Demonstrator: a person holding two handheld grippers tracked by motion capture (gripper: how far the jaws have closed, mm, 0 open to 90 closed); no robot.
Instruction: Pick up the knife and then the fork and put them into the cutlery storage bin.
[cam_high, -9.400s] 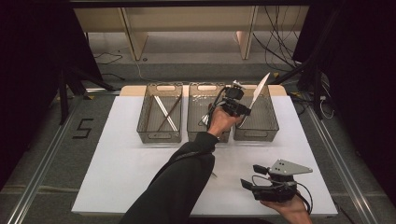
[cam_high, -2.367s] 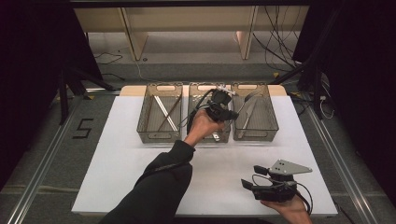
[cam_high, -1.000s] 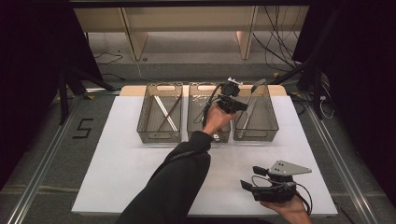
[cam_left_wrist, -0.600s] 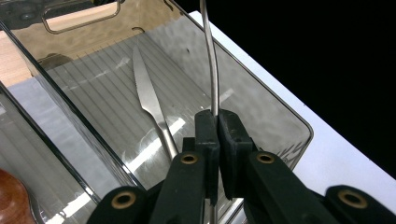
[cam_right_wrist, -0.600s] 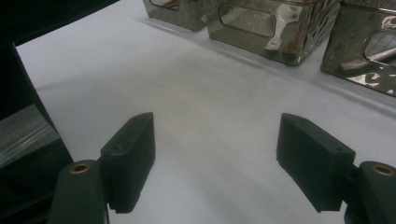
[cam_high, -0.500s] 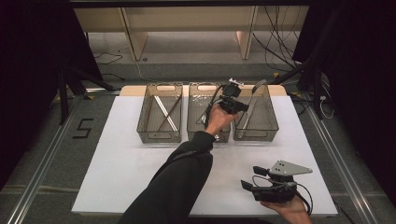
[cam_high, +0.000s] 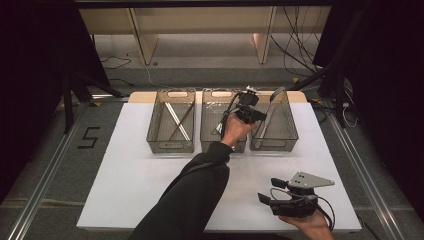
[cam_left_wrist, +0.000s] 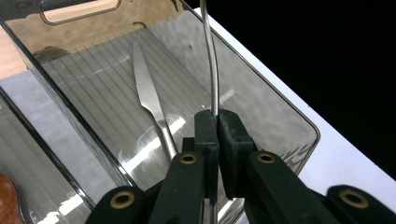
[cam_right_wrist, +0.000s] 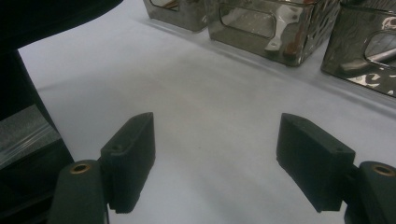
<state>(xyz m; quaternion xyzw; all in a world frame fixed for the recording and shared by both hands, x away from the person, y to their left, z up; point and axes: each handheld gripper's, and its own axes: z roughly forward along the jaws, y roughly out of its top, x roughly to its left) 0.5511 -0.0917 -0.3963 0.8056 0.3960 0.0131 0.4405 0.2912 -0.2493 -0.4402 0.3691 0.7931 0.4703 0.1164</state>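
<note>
My left gripper (cam_high: 259, 116) hangs over the right clear bin (cam_high: 286, 136), shut on a flat metal knife (cam_high: 274, 102) that slants up and away from it. In the left gripper view the black pads (cam_left_wrist: 206, 133) pinch this knife (cam_left_wrist: 214, 70) edge-on, its far end rising above the bin's (cam_left_wrist: 299, 122) wall. A second knife (cam_left_wrist: 149, 100) with a serrated blade lies flat on the bin floor below. My right gripper (cam_high: 270, 191) rests low over the white table near the front right edge, open with nothing between its fingers (cam_right_wrist: 130, 149).
Three clear bins stand in a row at the back of the white table (cam_high: 125, 185). The left bin (cam_high: 161, 141) holds long thin sticks, and the middle bin (cam_high: 210, 140) holds more utensils. The person's dark sleeve (cam_high: 195, 190) crosses the table's middle.
A while back the left hand was at the middle bin; it has since shifted right to the right bin with a knife held. Over the last second little moved. The right gripper stayed put.
</note>
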